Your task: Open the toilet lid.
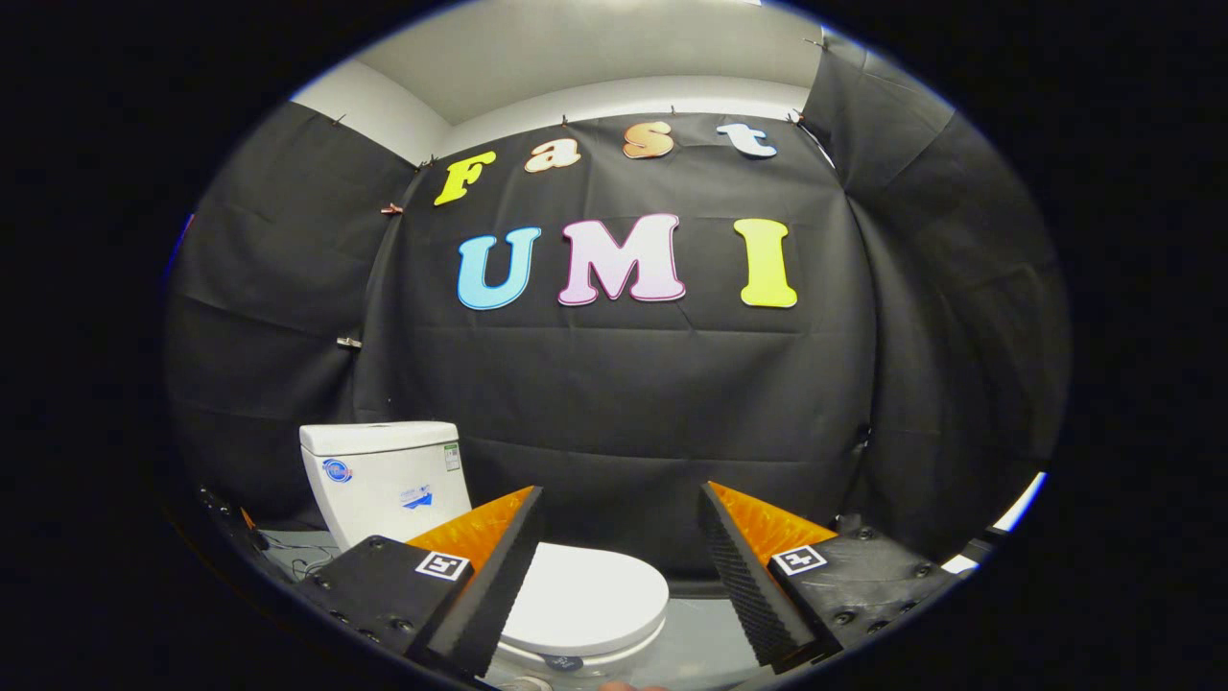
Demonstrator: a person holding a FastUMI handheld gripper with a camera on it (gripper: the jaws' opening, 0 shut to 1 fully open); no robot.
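Gripper view — fingers [622, 566] apart above lid [585, 595]

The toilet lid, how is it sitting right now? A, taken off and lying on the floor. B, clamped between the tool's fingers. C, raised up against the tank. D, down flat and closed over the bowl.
D: the white toilet lid lies flat and closed over the bowl in front of the tank, while the tool is open, its fingers spread apart and touching nothing.
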